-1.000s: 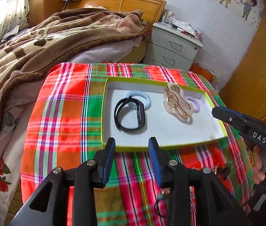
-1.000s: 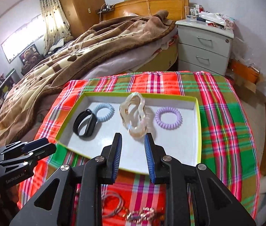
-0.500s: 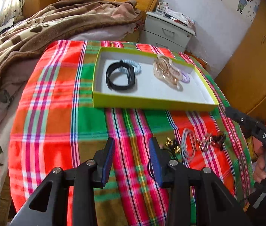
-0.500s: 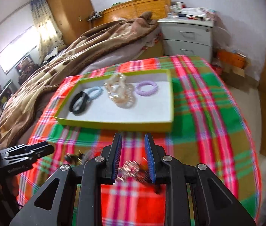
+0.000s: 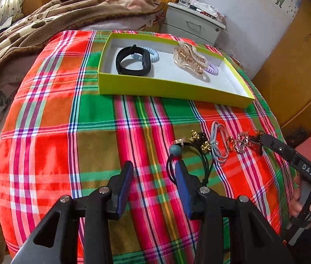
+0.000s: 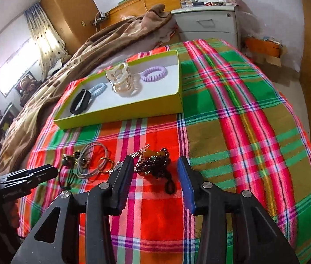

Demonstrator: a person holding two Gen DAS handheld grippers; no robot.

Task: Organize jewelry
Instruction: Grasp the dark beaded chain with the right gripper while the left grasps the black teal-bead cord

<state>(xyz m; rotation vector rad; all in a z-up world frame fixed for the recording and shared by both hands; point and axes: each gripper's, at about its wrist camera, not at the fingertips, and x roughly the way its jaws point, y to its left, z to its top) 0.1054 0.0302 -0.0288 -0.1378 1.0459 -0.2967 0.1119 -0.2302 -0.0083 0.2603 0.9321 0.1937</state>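
Your right gripper point(image 6: 155, 176) has just been spreading its fingers, and they stand released now, with the dark beaded bracelet point(image 6: 153, 162) lying on the plaid cloth point(image 6: 232, 114) just beyond the tips and not touched by the pads. Its tassel end trails toward you, partly behind the left finger. Your left gripper point(image 5: 153, 176) has also opened a little further, and nothing sits between its pads; the right finger covers part of the black cord hair tie with the teal bead point(image 5: 175, 150), so you can't tell whether it touches the cord. Beside that cord the loose pile gets hard to read: a grey-blue elastic loop point(image 5: 218, 140), some gold bits point(image 5: 199, 142) tangled with black, and a sparkly chain piece point(image 5: 242, 142), all overlapping. From the left view the right gripper's tip hides the beaded bracelet almost entirely. Further back on the tabletop, the yellow-green tray point(image 5: 166, 88) holds the black wristband point(image 5: 133, 62), which overlaps the pale blue spiral tie point(image 5: 152, 54), and the clear gold-toned clip point(image 5: 189, 58), which hides most of the lilac spiral tie point(image 6: 154, 73) in the left view; the right view shows that one whole. Your hand point(image 5: 309, 204) on the right handle is cut off at the frame edge.
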